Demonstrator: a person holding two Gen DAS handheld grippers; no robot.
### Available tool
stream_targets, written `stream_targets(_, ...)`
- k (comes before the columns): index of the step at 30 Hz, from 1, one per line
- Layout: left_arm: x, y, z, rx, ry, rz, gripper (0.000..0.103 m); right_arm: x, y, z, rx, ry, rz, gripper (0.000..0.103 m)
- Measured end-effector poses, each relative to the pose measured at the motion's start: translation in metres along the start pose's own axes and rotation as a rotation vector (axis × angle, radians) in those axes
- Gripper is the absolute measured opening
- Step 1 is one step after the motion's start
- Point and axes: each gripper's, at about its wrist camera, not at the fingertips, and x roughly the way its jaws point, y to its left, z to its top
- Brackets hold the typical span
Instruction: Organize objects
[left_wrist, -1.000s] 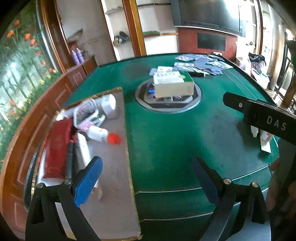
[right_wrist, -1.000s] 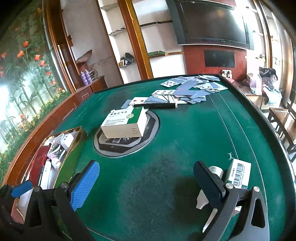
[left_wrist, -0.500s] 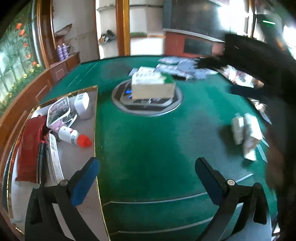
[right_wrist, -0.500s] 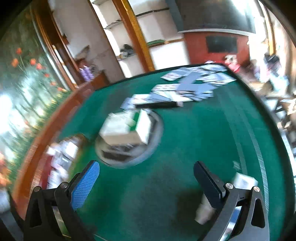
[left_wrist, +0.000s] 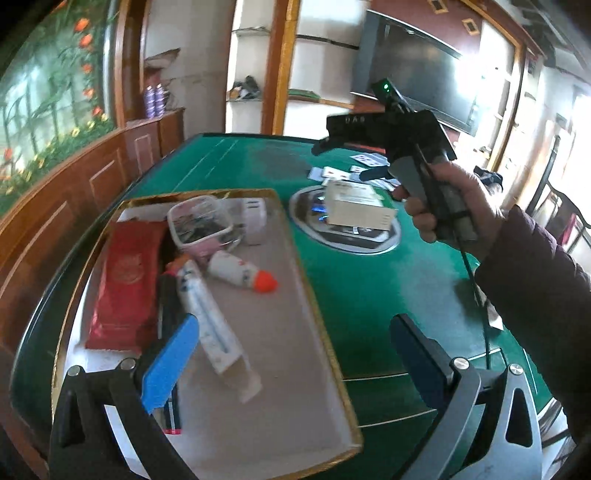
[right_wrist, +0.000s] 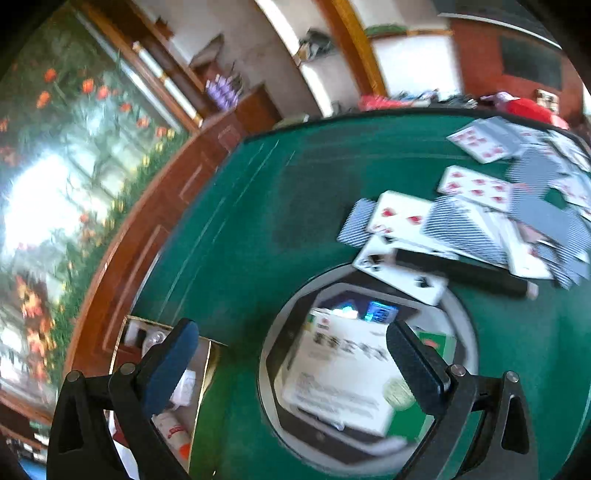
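R gripper (right_wrist: 288, 365) has swung across from the table's right side, now hovering over the white-and-green cardboard box (right_wrist: 343, 391) on the round centre hub, jaws apart, empty; L gripper (left_wrist: 291, 358) jaws wide, empty over gold-rimmed tray (left_wrist: 332, 354) — box looks next for the tray

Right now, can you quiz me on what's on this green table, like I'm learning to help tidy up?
1. True or false: the right claw is squeezing the white and green box.
2. Which lies inside the gold-rimmed tray? A) playing cards B) a red packet C) a remote
3. Fill in: the small white bottle in the tray has an ____ cap.

Key:
1. False; the claw is wide open above the box.
2. B; the playing cards lie scattered on the green table.
3. Orange.
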Motion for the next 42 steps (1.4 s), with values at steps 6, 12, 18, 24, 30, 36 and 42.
stream_targets(6, 0.007, 0.013, -0.005, -0.072, 0.034, -0.039, 0.103, 0.014, 0.015, -0.006, -0.13, 0.158, 0.054, 0.103)
stream_targets(12, -0.003, 0.007, -0.01, -0.067, 0.02, -0.075, 0.103, -0.013, -0.004, -0.051, -0.024, 0.325, 0.33, 0.103)
stream_targets(18, -0.011, -0.001, -0.013, -0.074, 0.004, -0.087, 0.103, -0.079, -0.036, -0.027, 0.143, -0.097, 0.164, 0.103)
stream_targets(24, -0.013, -0.003, -0.019, -0.069, 0.009, -0.07, 0.103, -0.02, -0.048, -0.02, 0.204, -0.155, 0.058, 0.103)
stream_targets(30, -0.004, -0.003, -0.022, -0.047, 0.039, -0.05, 0.103, 0.028, -0.029, 0.003, 0.088, 0.093, 0.032, 0.103)
stream_targets(36, -0.004, 0.005, -0.022, -0.086, 0.036, -0.073, 0.103, 0.039, -0.003, -0.025, 0.001, 0.33, 0.207, 0.103)
stream_targets(42, -0.008, 0.006, -0.021, -0.098, 0.032, -0.089, 0.103, -0.013, 0.009, -0.092, -0.067, 0.346, 0.326, 0.103)
